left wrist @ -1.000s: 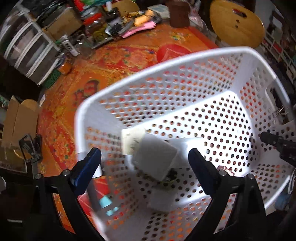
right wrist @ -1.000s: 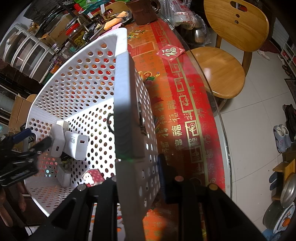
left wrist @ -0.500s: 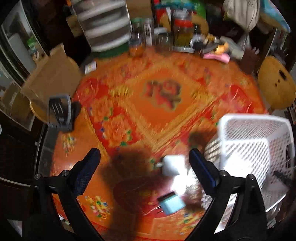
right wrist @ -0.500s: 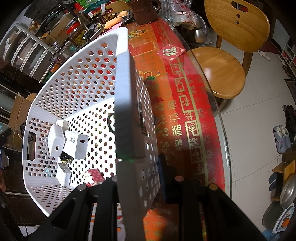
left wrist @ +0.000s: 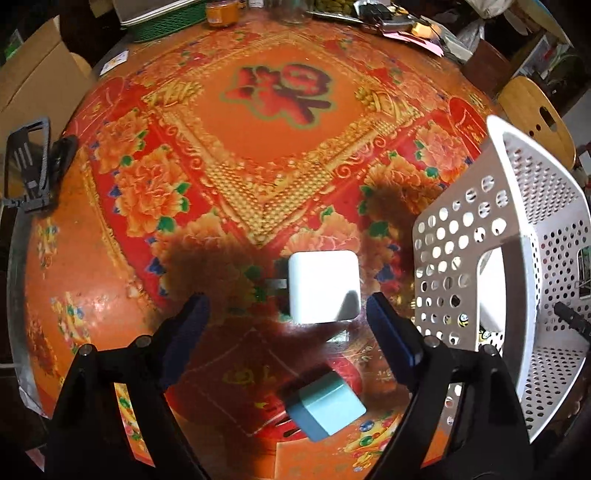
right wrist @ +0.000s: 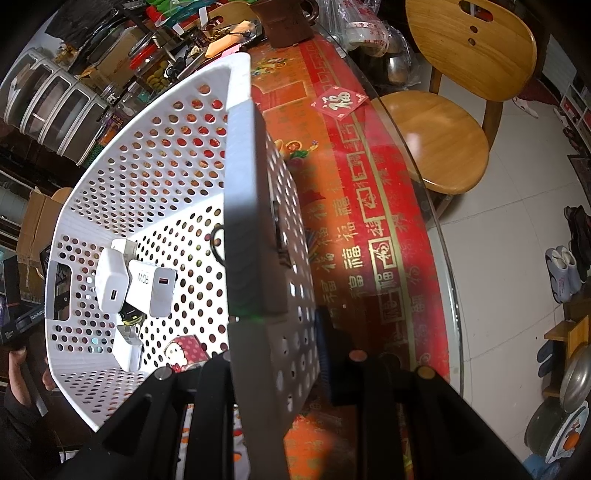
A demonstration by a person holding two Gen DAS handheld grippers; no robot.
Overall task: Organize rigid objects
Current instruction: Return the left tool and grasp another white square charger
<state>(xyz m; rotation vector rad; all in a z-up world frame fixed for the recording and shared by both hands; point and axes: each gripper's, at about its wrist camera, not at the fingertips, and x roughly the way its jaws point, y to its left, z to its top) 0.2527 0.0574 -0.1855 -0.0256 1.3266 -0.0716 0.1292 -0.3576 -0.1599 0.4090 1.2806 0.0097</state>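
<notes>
A white cube charger [left wrist: 324,286] lies on the red patterned tablecloth, with my left gripper [left wrist: 288,338] hanging over it. Its jaws are closing, and the charger sits between the blue fingertips [left wrist: 391,341] without touching them. A pale blue charger [left wrist: 325,408] lies nearer to me on the cloth. The white perforated basket [left wrist: 517,236] stands to the right. My right gripper [right wrist: 273,350] is shut on the basket's near wall [right wrist: 245,206]. Inside the basket lie several white chargers [right wrist: 135,284] and a small red figure [right wrist: 186,352].
A black phone stand [left wrist: 27,166] sits at the table's left edge. Jars, boxes and clutter [left wrist: 332,14] line the far side. A wooden chair [right wrist: 461,92] stands beyond the glass table edge. A person's hand [right wrist: 22,369] shows at the lower left of the right wrist view.
My left gripper has left the basket and swung out over the tablecloth, coming down above the white cube charger. Its jaws have narrowed a little. The right gripper and basket have stayed put.
</notes>
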